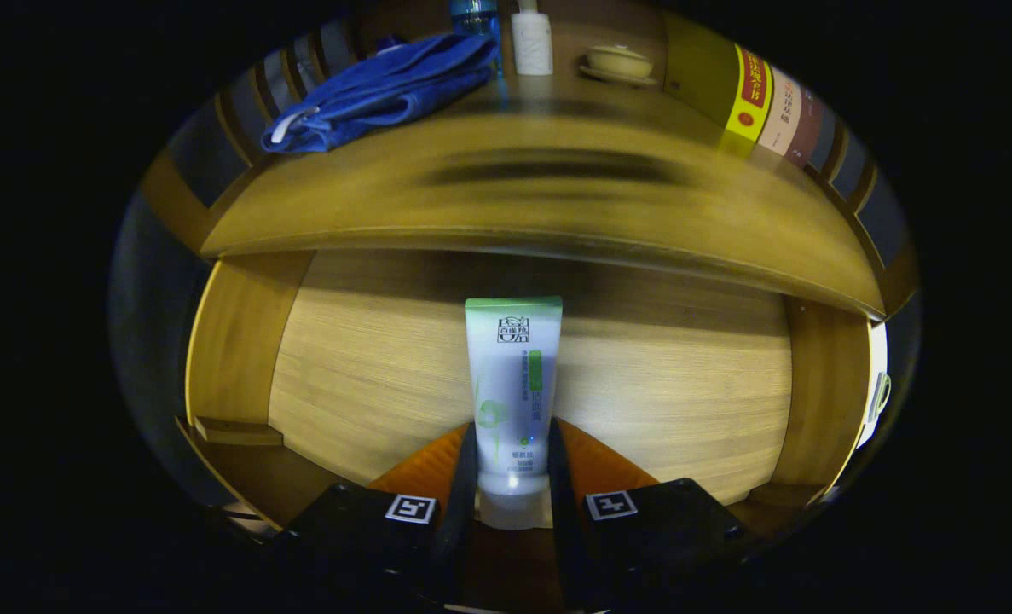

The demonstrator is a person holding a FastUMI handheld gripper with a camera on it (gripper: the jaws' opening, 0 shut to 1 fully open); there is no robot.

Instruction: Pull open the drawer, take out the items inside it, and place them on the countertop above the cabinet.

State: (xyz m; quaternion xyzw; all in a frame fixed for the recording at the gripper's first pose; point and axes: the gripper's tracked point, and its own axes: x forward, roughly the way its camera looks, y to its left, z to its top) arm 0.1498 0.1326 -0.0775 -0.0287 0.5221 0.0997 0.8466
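Here, tool (512, 465) clamped on white-and-green cream tube (512, 384), long axis pointing ahead, cap end between fingers, over open drawer (369, 375), below counter (548, 196).

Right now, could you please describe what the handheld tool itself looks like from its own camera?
The tool has two slim, flat fingers running forward from two bulky black blocks. Each block carries a small square black-and-white marker on top, one beside each finger. No cables or sleeves are visible.

The gripper (512, 465) has both fingers (463, 477) pressed on the lower end of a white and green tube (512, 384), held over the open wooden drawer (685, 392). Beyond, on the table (540, 205), lie a blue towel (386, 89), a white bottle (531, 43), a small lidded bowl (618, 61) and books (770, 107).
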